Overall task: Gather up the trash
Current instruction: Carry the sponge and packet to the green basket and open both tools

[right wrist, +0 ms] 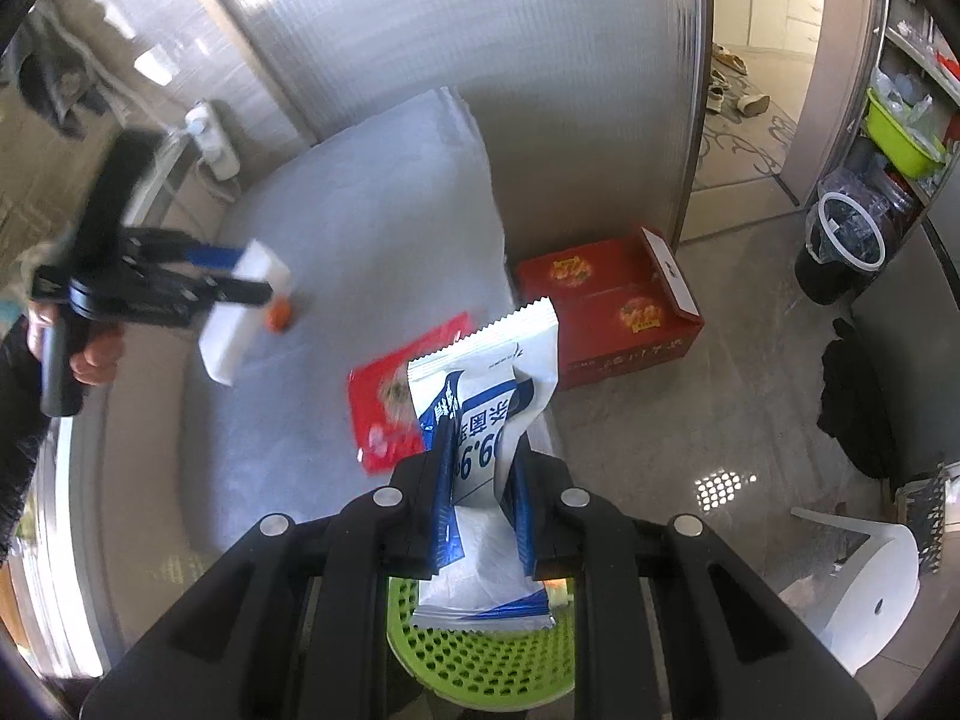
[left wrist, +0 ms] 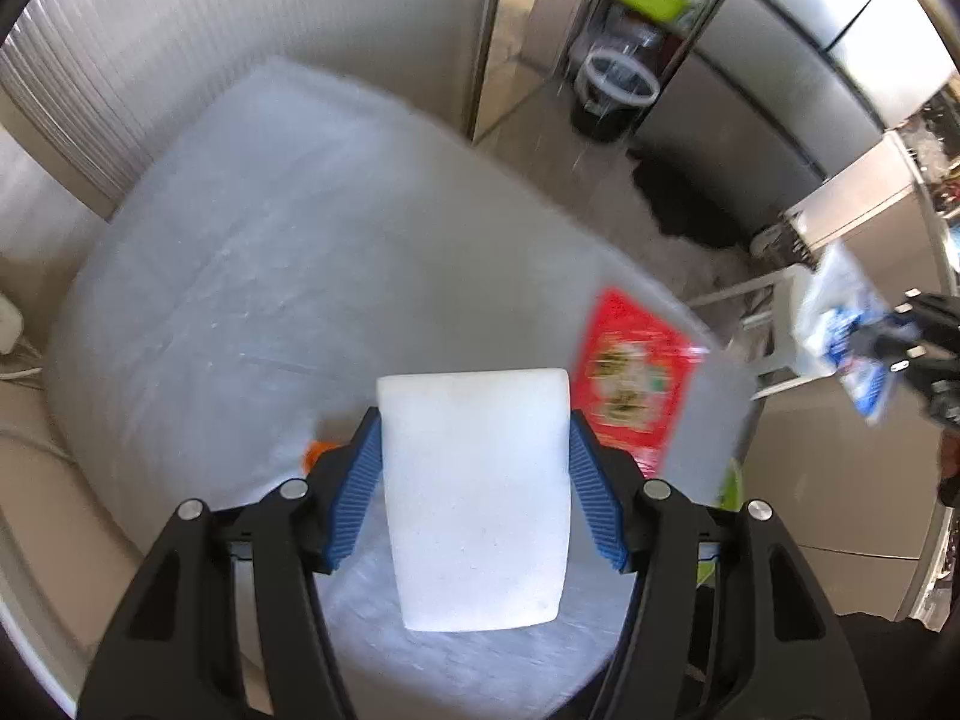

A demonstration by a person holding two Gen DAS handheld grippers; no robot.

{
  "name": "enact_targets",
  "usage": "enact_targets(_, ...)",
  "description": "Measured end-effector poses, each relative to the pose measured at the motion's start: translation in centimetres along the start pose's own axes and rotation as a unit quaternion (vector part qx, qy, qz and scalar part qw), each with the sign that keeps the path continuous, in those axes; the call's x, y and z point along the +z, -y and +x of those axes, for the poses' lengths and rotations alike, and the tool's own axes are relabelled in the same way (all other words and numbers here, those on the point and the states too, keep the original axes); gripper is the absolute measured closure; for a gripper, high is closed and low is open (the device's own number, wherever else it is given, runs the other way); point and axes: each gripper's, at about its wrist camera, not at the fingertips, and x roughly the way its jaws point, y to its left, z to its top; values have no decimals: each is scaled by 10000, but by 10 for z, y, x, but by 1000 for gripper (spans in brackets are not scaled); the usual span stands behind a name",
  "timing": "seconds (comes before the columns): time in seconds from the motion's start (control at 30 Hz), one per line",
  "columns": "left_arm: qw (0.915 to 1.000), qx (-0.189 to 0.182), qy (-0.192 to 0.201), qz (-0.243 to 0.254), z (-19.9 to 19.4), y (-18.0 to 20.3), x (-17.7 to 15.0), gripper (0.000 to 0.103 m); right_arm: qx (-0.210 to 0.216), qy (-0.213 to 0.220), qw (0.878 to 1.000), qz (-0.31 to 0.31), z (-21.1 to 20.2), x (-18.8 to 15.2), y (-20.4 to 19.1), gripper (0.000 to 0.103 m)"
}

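Note:
My left gripper [left wrist: 475,438] is shut on a white rectangular packet [left wrist: 477,498] and holds it above the grey-covered table [left wrist: 270,276]; it also shows in the right wrist view [right wrist: 246,285]. My right gripper [right wrist: 480,480] is shut on a blue-and-white wrapper [right wrist: 492,414] above a green perforated basket [right wrist: 480,660]. A red snack packet [left wrist: 630,378] lies on the table's right edge, also in the right wrist view [right wrist: 390,408]. A small orange piece [right wrist: 279,317] lies on the table under the left gripper.
A red cardboard box [right wrist: 606,306] stands on the floor beside the table. A black bin with a clear liner [right wrist: 840,252] and a shelf with a green tub [right wrist: 903,135] are at the right. A white stool [right wrist: 864,588] stands near the basket. A power strip [right wrist: 210,138] lies at the table's far corner.

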Motion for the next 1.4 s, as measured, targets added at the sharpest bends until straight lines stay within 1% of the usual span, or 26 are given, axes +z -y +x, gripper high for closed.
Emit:
enact_targets(0.07, 9997, -48, 230, -26, -19, 25, -14, 45, -4, -74, 9999, -126, -8, -20, -5, 84)
enact_targets(0.17, 9982, -152, 504, -285, -41, 66, -48, 44, -20, -291, 9989, -357, -12, -59, -12, 84)
enact_targets(0.23, 9968, -185, 572, -518, -45, 87, -70, 44, 110, -479, 9980, -409, -9, -92, -14, 84)
enact_targets(0.33, 9938, -215, 610, -905, -47, 120, -104, 44, 205, -734, 9959, -493, -1, -128, -17, 84)
enact_targets(0.43, 9884, -66, 732, -1332, -54, 154, -139, 44, 365, -971, 9933, -513, 10, -162, -19, 84)
enact_targets(0.5, 9853, -16, 786, -1517, -55, 168, -153, 44, 422, -1111, 9913, -561, 18, -180, -20, 84)
enact_targets(0.6, 9827, 199, 796, -1657, -53, 192, -173, 44, 451, -1207, 9894, -674, 21, -195, -21, 84)
enact_targets(0.7, 9824, 414, 756, -1656, -50, 212, -187, 44, 418, -1213, 9883, -822, 21, -205, -21, 83)
enact_targets(0.8, 9820, 480, 739, -1671, -51, 223, -197, 44, 245, -1215, 9882, -900, 27, -208, -15, 83)
enact_targets(0.87, 9817, 585, 716, -1667, -49, 227, -201, 44, 180, -1229, 9885, -857, 39, -208, -8, 83)
enact_targets(0.93, 9815, 602, 696, -1681, -49, 228, -205, 44, 89, -1302, 9878, -850, 55, -209, -5, 83)
enact_targets(1.07, 9804, 670, 647, -1735, -46, 228, -210, 44, -37, -1497, 9841, -953, 95, -213, -7, 83)
enact_targets(1.1, 9804, 712, 624, -1730, -44, 228, -211, 44, -43, -1555, 9830, -979, 103, -213, -9, 73)
enact_targets(1.13, 9805, 744, 608, -1716, -43, 228, -212, 44, -54, -1606, 9818, -1009, 109, -213, -10, 57)
enact_targets(1.2, 9812, 777, 556, -1679, -40, 230, -214, 44, -147, -1562, 9818, -1074, 109, -211, -11, 43)
enact_targets(1.27, 9820, 761, 507, -1653, -36, 230, -215, 44, -112, -1445, 9839, -1044, 101, -209, -9, 40)
enact_targets(1.3, 9821, 743, 492, -1657, -34, 230, -214, 44, -114, -1371, 9857, -974, 93, -207, -6, 36)
enact_targets(1.33, 9825, 729, 469, -1650, -31, 230, -214, 44, -152, -1303, 9872, -903, 85, -206, -2, 34)
enact_targets(1.4, 9834, 709, 416, -1618, -23, 231, -213, 44, -217, -1168, 9901, -744, 68, -205, 7, 34)
